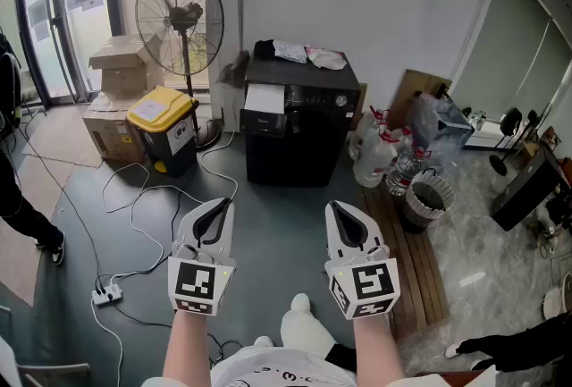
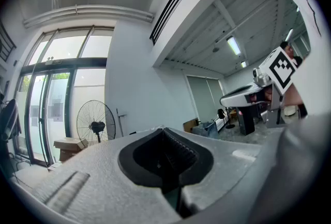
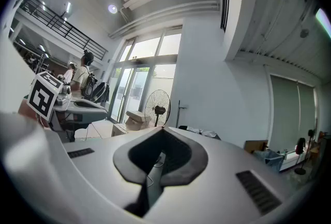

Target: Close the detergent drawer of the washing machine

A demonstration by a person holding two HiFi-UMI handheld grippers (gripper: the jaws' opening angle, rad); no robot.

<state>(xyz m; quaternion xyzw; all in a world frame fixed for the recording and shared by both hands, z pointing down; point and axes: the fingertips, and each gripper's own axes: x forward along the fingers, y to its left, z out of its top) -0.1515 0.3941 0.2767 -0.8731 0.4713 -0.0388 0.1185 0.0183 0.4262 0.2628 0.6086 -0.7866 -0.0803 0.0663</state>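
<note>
A black washing machine [image 1: 299, 130] stands against the back wall, a few steps ahead of me. Its white detergent drawer [image 1: 264, 98] sticks out at the upper left of the front. Crumpled cloths [image 1: 304, 53] lie on its lid. Both grippers are held level over the grey floor, well short of the machine. My left gripper [image 1: 217, 210] is shut with nothing in it, its tips meeting in the left gripper view [image 2: 163, 130]. My right gripper [image 1: 343, 213] is likewise shut and empty [image 3: 162, 130]. The machine's top with the cloths [image 3: 200, 132] peeks just over the right jaws.
A pedestal fan [image 1: 179, 14], cardboard boxes [image 1: 116, 77] and a yellow-lidded bin [image 1: 163, 128] stand left of the machine. White cables [image 1: 134, 197] and a power strip [image 1: 107, 294] lie on the floor. Bottles [image 1: 380, 153], a wire basket [image 1: 427, 199] and a wooden board [image 1: 413, 260] are right. A person's foot [image 1: 54, 248] is at the left edge.
</note>
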